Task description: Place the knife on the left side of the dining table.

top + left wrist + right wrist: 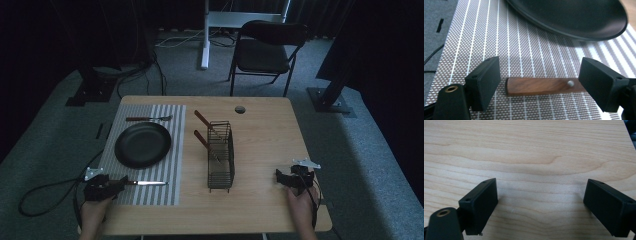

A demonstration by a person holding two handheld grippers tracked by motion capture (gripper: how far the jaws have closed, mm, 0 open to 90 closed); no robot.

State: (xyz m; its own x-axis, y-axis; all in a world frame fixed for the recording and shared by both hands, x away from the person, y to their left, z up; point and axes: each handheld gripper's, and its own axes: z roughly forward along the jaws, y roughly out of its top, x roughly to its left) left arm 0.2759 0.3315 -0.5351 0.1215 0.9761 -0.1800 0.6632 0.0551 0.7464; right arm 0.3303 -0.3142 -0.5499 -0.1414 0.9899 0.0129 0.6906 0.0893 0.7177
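Left tongs (539, 82) apart, astride knife handle (544, 86) on striped placemat (486, 37) | right tongs (540, 206) apart over bare table (529, 150)

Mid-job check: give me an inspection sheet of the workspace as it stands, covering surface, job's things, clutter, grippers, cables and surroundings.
Surface: light wooden table, with a grey striped woven placemat on its left part.
Job's things: round black plate on the placemat; wood-handled fork beyond it; wood-handled knife near the front edge; black wire caddy mid-table holding two wood-handled utensils.
Clutter: nothing seen.
Grippers: left gripper open, jaws either side of the knife handle, not touching it; right gripper open over bare wood.
Cables: black cable trailing from the left gripper across the floor; more near the stands.
Surroundings: grey carpet, black folding chair, dark curtains.
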